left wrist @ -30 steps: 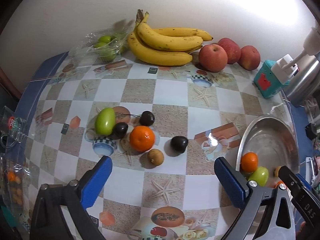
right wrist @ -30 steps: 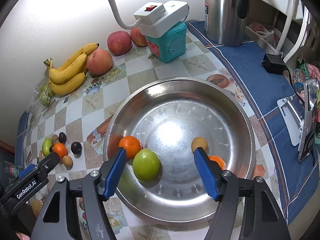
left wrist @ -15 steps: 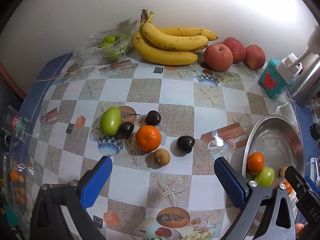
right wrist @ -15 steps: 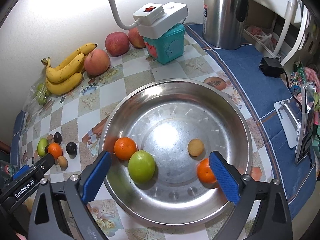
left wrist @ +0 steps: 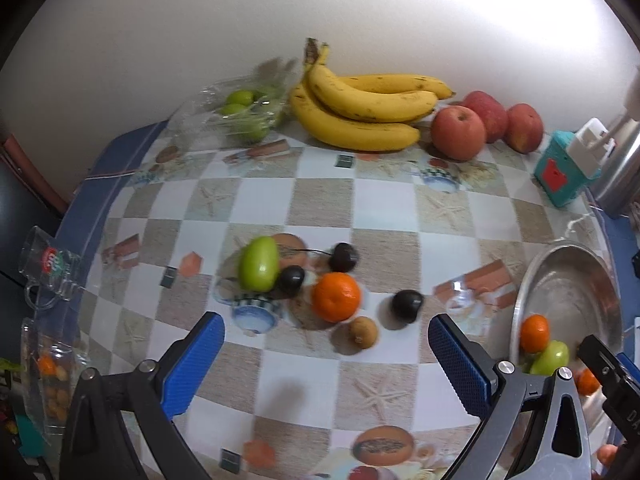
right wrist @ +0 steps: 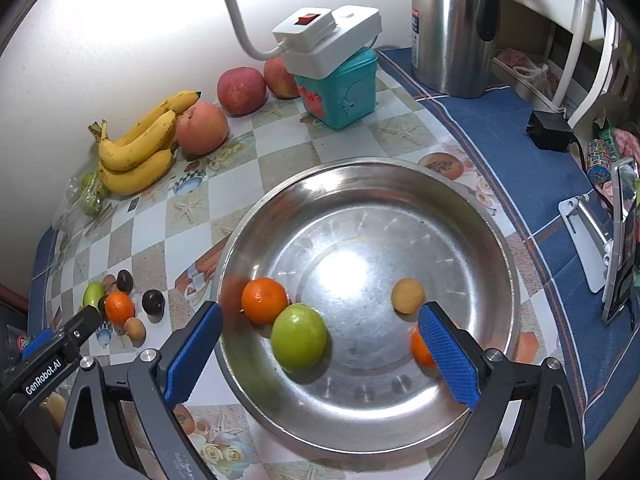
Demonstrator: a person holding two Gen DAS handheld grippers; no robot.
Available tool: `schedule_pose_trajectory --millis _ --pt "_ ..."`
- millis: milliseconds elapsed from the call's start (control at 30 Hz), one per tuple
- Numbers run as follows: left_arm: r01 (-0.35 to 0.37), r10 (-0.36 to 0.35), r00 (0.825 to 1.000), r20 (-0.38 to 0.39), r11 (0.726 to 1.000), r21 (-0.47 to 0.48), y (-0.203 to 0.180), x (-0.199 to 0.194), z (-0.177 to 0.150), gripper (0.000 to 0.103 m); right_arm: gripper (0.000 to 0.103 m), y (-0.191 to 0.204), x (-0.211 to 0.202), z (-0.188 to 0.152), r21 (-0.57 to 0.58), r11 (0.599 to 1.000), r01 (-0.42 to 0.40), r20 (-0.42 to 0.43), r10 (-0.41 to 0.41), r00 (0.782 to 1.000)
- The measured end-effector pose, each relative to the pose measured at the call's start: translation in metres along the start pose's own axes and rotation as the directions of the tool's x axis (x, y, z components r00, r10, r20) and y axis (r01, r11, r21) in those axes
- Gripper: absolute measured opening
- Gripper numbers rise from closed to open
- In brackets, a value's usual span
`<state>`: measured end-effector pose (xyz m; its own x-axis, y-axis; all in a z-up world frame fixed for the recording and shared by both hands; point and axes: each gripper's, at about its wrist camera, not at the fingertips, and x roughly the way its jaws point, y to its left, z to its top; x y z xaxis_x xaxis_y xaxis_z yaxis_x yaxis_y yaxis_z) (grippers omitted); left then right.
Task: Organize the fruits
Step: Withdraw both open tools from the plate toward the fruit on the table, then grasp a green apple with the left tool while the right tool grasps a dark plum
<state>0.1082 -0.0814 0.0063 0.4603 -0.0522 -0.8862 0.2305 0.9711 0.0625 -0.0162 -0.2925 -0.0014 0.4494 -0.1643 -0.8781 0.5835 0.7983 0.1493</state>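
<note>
A steel bowl (right wrist: 472,216) holds an orange (right wrist: 264,300), a green fruit (right wrist: 299,337), a small tan fruit (right wrist: 407,295) and a second orange (right wrist: 420,347) partly behind my right finger. My right gripper (right wrist: 320,350) is open and empty above the bowl's near side. On the table lie a green fruit (left wrist: 259,263), an orange (left wrist: 336,297), three dark fruits (left wrist: 407,305) and a small tan fruit (left wrist: 362,332). My left gripper (left wrist: 326,364) is open and empty, just short of this cluster. The bowl (left wrist: 568,280) shows at right in the left wrist view.
Bananas (left wrist: 360,112), three apples (left wrist: 458,132) and a bag of green fruit (left wrist: 240,116) line the wall. A teal box (right wrist: 340,88) with a white power strip, a steel kettle (right wrist: 456,28) and a black adapter (right wrist: 550,130) stand behind the bowl. A glass mug (left wrist: 48,268) stands at left.
My right gripper opened wide and let an orange drop into the bowl, then pulled back. My left gripper moved left and closer toward the fruit cluster.
</note>
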Motion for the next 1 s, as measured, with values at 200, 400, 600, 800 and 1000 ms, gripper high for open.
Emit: schedule_pose_trajectory --millis 200,400,600,800,1000 --pt "-0.068 0.068 0.998 0.005 0.998 0.002 0.025 0.003 0.002 0.103 0.098 0.018 0.009 -0.006 -0.024 0.999 -0.047 -0.039 0.046 0.998" --pt "-0.116 0.116 0.993 -0.014 0.993 -0.032 0.057 0.012 0.003 0.103 0.098 0.054 0.016 -0.016 -0.1 0.99 -0.096 -0.07 0.089 0.994" --pt "-0.136 0.135 0.991 -0.024 0.987 -0.085 0.089 0.016 0.006 0.103 0.098 0.084 0.024 -0.024 -0.152 0.973 -0.174 -0.12 0.156 0.98" --pt "-0.094 0.091 0.996 -0.027 0.985 -0.144 0.108 0.023 0.01 0.103 0.098 0.106 0.021 -0.02 -0.218 0.955 -0.201 -0.075 0.189 0.979" --pt "-0.033 0.03 0.999 -0.015 0.983 -0.182 0.115 0.032 0.016 0.103 0.098 0.123 0.028 -0.016 -0.234 0.945 -0.23 -0.071 0.22 0.973"
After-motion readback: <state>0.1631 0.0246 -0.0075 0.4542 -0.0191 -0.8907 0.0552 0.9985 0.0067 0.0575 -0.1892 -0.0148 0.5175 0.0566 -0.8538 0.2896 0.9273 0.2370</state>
